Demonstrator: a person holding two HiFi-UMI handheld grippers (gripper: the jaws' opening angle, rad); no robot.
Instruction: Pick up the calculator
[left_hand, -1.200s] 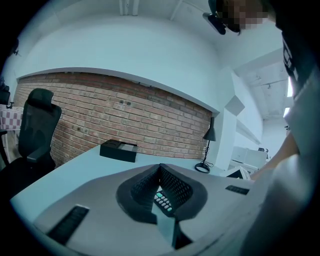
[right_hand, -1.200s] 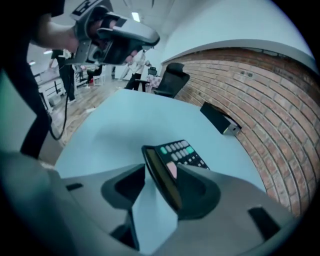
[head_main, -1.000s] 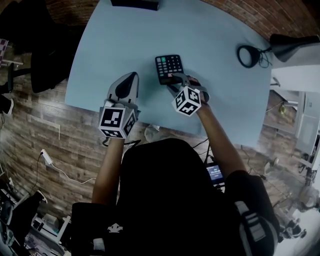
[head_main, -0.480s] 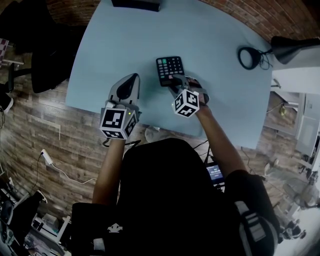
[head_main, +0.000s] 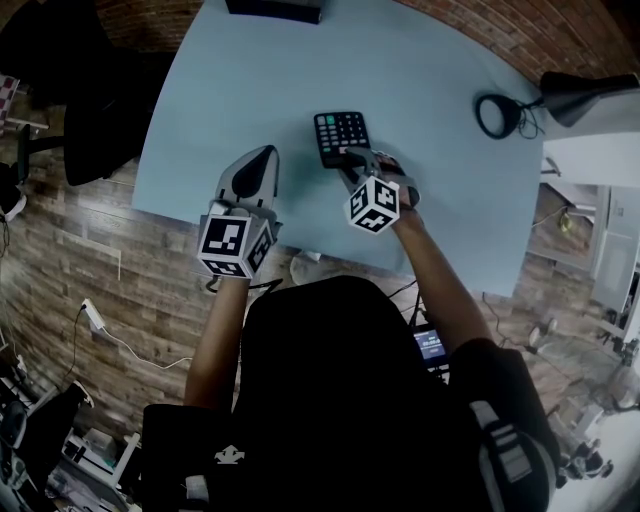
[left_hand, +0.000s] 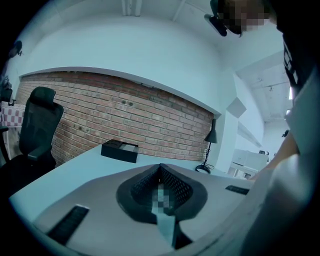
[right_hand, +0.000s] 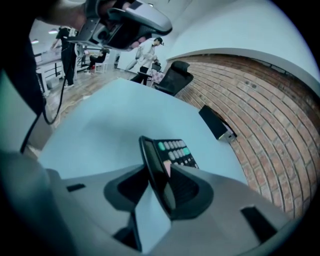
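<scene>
Surface: pale blue surface (head_main: 250, 80) over a wood-plank floor (head_main: 70, 250), with a brick wall (left_hand: 125, 117) behind its far edge and a black office chair (head_main: 95, 120) off its left side.
Calculator: the calculator (head_main: 338, 135) lies near the middle of the surface, keys up, with its near end between the jaws of your right gripper (head_main: 347, 160).
Right arm: your right forearm (head_main: 430, 275) reaches in at a slant from the near edge. The gripper tips steeply down onto the calculator's near end, with its marker cube (head_main: 373, 205) turned toward you.
Right gripper: the jaws are spread and have just been closing. The calculator's dark end stands between them, close against the right pad, and a strip of bare surface shows on the left side, so nothing is pinched.
Left arm: your left forearm (head_main: 215, 340) comes straight up to the near edge. The left gripper (head_main: 268, 152) points almost level across the surface, beside the calculator and apart from it.
Left gripper: the jaws are pressed together at the tips, with nothing between them.
Edges: the near edge runs under the back of your left gripper, while the right gripper is wholly over the surface.
Open room: bare surface lies all round the calculator. A black box (head_main: 272, 8) sits at the far edge and a lamp (head_main: 495, 112) by the right edge, both well apart from it.
</scene>
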